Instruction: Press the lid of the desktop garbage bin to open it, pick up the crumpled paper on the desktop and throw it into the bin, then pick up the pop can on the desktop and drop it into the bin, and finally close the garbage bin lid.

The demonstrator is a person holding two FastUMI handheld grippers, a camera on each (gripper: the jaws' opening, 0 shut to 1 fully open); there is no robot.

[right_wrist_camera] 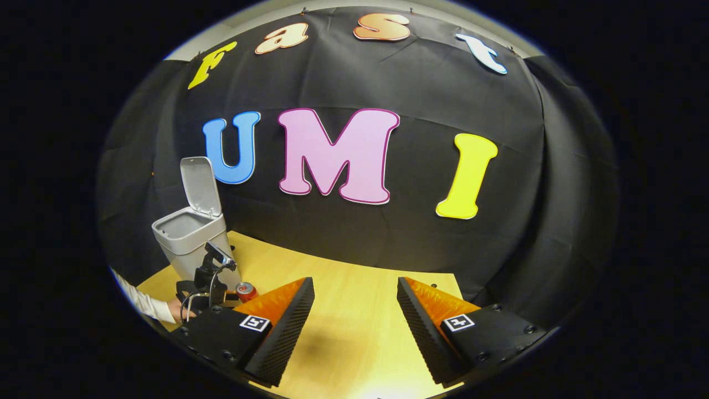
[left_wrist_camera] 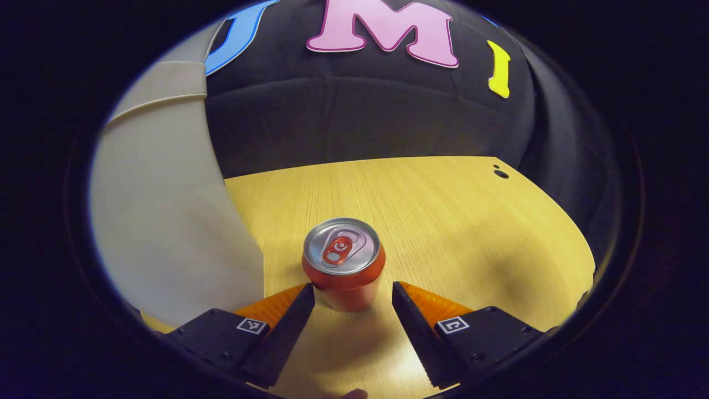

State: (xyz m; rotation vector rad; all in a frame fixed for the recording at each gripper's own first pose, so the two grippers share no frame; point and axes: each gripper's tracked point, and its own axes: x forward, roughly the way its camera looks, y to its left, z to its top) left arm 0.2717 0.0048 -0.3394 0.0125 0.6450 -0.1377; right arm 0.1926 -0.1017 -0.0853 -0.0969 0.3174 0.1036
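Upright red pop can (left_wrist_camera: 343, 265), silver top

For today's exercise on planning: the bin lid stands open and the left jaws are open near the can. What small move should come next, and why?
Probably ease the left gripper forward and shut it on the can: the can stands upright just ahead of the open jaws, not yet between them.

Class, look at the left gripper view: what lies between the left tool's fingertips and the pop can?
Nothing: in the left gripper view only bare wooden desktop separates the open left tool from the upright pop can, which stands just ahead of its fingertips.
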